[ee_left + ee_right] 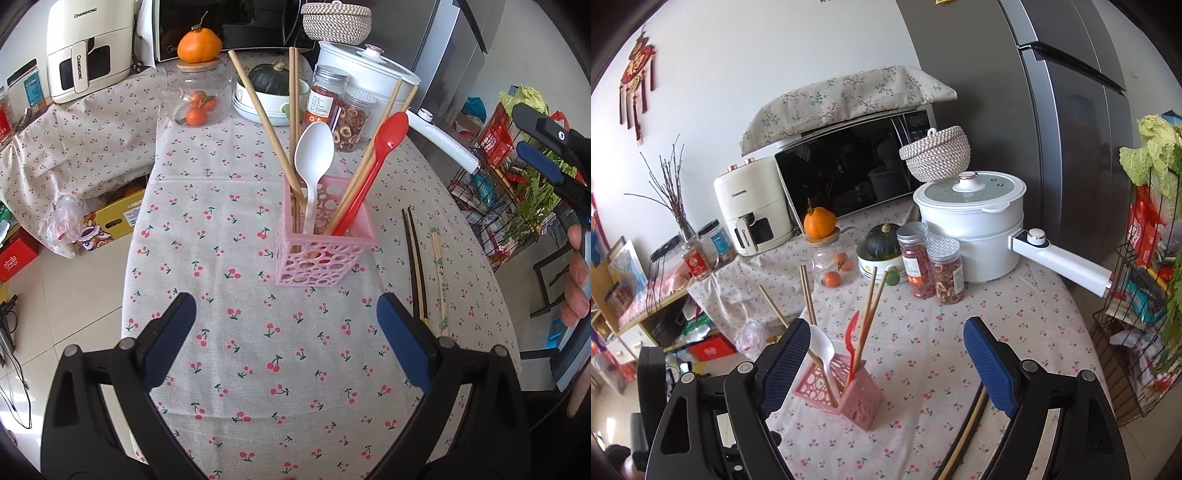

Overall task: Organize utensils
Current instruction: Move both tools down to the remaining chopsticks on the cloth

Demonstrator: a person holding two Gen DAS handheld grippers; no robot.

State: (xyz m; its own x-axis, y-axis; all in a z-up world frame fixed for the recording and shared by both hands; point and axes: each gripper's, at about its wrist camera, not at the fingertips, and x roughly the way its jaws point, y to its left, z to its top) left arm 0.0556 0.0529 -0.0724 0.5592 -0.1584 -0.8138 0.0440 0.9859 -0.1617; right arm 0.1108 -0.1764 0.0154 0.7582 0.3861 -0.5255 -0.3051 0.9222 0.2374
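Observation:
A pink perforated holder stands upright on the cherry-print tablecloth. In it are a white spoon, a red spoon and several wooden chopsticks. Right of the holder, a dark chopstick pair and a pale bamboo pair lie flat on the cloth. My left gripper hangs open and empty on the near side of the holder. My right gripper is open and empty, above and right of the holder, with the lying chopsticks below it.
At the table's back stand a white pot with a long handle, two lidded jars, a bowl holding a green squash and a glass jar of oranges. A wire rack of groceries sits past the table's right edge.

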